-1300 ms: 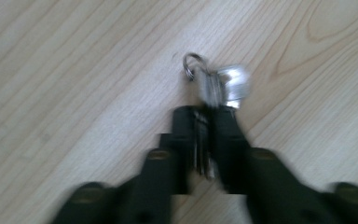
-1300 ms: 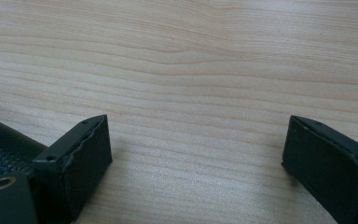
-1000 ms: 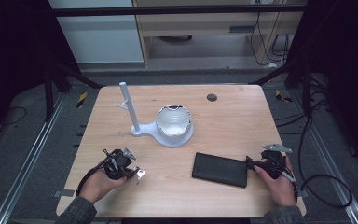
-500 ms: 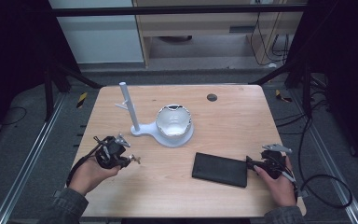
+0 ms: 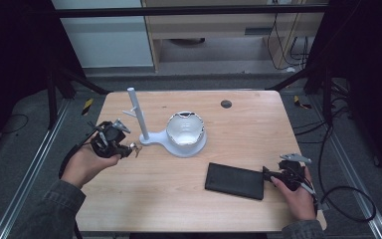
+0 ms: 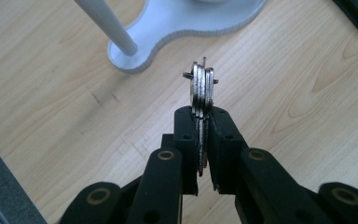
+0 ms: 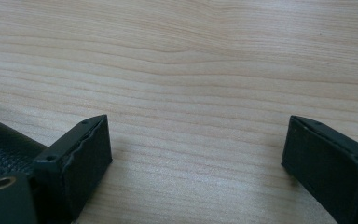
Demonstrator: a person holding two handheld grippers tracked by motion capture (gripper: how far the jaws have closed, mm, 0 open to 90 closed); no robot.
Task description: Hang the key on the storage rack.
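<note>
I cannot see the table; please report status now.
Left gripper shut on keys, near white stand. Right gripper open beside black case. Nothing blocks.

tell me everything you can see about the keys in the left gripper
The keys are a small bunch of flat, silvery metal pieces stacked side by side, seen edge-on, with a thin ring or pin crossing near their top. The left gripper is shut on their lower part, so they stand upright out of the black jaws, off the wooden table. They sit close to the white stand, not touching it.
</note>
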